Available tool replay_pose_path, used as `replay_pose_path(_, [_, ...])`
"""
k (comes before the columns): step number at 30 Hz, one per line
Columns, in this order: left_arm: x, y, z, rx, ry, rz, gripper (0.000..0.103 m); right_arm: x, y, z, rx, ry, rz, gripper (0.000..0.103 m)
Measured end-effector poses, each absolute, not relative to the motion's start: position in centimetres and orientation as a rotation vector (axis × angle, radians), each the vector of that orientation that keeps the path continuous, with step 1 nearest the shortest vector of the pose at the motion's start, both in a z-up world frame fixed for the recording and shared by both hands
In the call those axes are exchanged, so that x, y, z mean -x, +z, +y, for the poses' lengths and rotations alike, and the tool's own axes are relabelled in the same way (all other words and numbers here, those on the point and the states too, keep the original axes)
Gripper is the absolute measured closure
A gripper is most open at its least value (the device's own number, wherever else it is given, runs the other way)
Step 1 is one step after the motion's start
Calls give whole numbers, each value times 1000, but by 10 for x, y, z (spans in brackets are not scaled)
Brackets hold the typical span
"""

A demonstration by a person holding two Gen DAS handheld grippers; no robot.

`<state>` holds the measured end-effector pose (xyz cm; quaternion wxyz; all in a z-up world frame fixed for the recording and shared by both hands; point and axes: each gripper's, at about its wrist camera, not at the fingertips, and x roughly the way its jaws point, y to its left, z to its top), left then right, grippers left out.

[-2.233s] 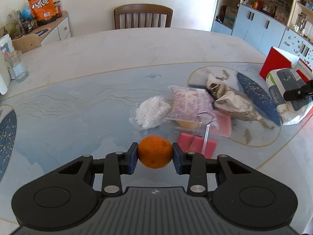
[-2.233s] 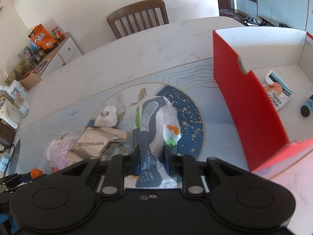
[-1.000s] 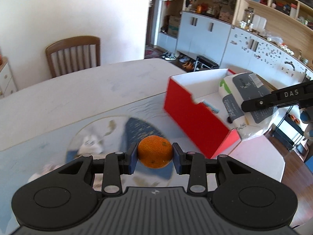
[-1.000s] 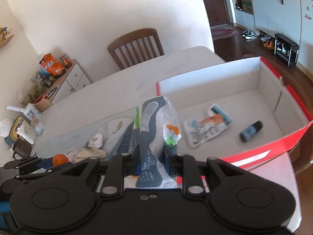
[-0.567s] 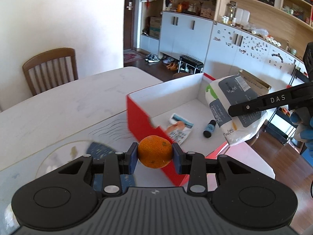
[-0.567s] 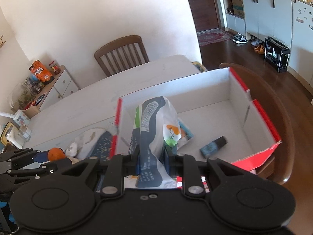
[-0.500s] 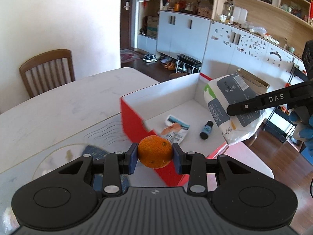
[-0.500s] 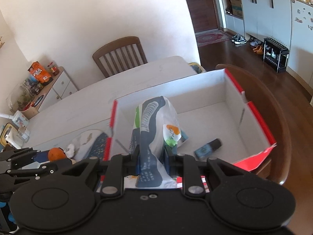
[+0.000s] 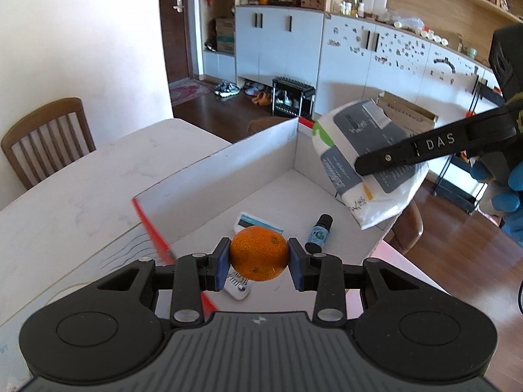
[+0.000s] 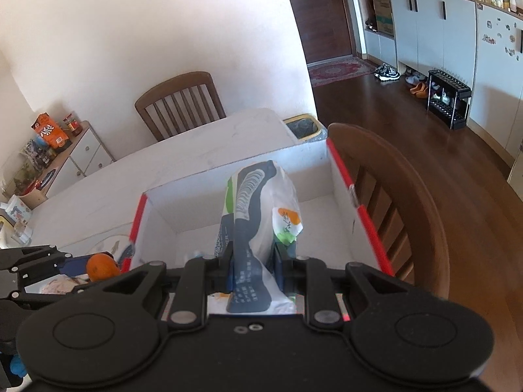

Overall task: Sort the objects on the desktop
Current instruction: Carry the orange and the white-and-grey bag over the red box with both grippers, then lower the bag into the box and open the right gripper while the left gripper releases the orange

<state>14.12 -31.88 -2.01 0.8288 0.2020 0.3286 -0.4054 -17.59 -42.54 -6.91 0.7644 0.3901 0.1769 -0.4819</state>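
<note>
My left gripper is shut on an orange mandarin and holds it over the near left edge of the red box with white inner walls. My right gripper is shut on a white, grey and green snack bag and holds it above the box. The bag also shows in the left wrist view, above the box's right side. In the box lie a small dark bottle and a flat packet, partly hidden by the mandarin. The mandarin also shows in the right wrist view.
The box stands at the right end of the white table. One wooden chair stands just beyond the box, another at the table's far side. A bin is on the floor. Loose packets lie left of the box.
Both grippers have swung right from the pile of objects to the red box, each with its load. The mandarin is now over the box's edge, and the bag is above the box.
</note>
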Motion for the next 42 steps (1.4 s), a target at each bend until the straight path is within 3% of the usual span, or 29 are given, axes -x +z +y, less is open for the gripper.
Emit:
replay_pose_path(20, [-187,-78,-393,-596,-898,923,68,142,-124,-499,-881,-1013,578,82])
replay_pose_path(42, [-207,-116,-411,-714,-912,1196,68,113,-155,-535,-951,-984,713,81])
